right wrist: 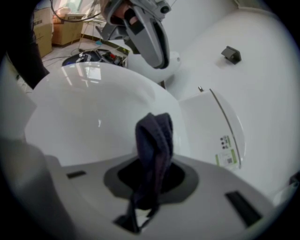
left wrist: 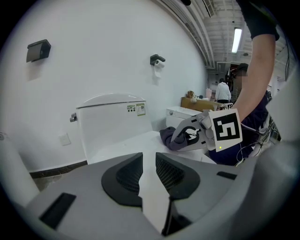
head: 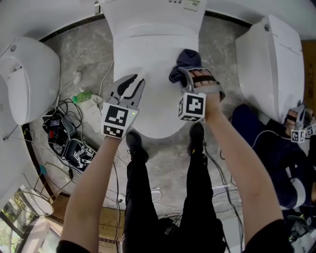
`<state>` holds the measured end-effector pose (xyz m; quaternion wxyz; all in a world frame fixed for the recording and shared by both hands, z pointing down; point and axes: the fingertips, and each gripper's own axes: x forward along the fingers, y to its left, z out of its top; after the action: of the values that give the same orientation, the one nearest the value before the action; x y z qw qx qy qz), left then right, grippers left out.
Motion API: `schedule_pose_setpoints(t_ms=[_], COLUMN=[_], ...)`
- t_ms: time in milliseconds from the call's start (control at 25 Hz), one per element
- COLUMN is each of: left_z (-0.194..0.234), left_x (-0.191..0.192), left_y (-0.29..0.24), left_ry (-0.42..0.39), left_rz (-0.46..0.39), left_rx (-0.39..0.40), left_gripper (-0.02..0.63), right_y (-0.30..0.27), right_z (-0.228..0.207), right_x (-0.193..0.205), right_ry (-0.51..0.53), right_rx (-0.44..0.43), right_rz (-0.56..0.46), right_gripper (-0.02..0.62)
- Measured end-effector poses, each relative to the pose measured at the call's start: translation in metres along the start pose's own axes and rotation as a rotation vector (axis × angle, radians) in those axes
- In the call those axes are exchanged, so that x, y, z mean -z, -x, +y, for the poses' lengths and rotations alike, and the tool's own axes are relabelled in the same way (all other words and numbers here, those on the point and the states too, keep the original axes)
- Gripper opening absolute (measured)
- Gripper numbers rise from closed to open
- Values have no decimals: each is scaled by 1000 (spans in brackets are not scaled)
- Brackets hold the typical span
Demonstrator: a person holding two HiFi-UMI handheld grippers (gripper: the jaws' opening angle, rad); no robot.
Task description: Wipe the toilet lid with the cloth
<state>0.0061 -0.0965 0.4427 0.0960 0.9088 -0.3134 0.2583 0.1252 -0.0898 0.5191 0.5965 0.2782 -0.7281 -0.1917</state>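
**Q:** Floor and fixtures?

**R:** Grey marbled floor (head: pixel 217 49), with three white toilets side by side. The middle one has its toilet lid (head: pixel 153 59) down and its tank (head: pixel 153 12) at the back. A second toilet (head: pixel 24 79) stands to the left and a third toilet (head: pixel 271 64) to the right. A tangle of cables (head: pixel 64 128) lies on the floor between the left and middle ones.

**Q:** Where is the cloth?

**R:** The cloth (head: pixel 187 62) is dark navy and bunched, at the lid's rear right near the tank. The right gripper (head: pixel 190 74) is clamped on it. In the right gripper view the fabric stands up out of the closed jaws in a folded ridge, and a loose end trails down below them. The lid curves away white and glossy behind it. The front of the bunch appears to rest on the lid.

**Q:** And the left gripper?

**R:** The left gripper (head: pixel 132 81) is over the lid's left side, pointing toward the tank. Its jaws stand a little apart and hold nothing; bare white lid shows through the gap. Whether its tips touch the lid cannot be told.

**Q:** How do the two sit relative to each other?

**R:** Side by side over the lid, clearly apart. Each carries its marker cube (head: pixel 118 121) at the near end.

**Q:** The person?

**R:** Bare forearms, dark trousers, and dark shoes (head: pixel 136 143) planted on the floor just in front of the bowl.
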Motion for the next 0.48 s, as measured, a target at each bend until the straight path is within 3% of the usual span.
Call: schedule_pose_setpoints(t_ms=[480], left_z=[-13], left_x=[5], left_y=[0], left_ry=[11], left_rz=[0], left_rx=[-1], left_gripper=[91], right_y=[21], right_z=[38], right_x=[-5], right_ry=[-17], right_rx=[-14], right_rz=[7], right_gripper=[91])
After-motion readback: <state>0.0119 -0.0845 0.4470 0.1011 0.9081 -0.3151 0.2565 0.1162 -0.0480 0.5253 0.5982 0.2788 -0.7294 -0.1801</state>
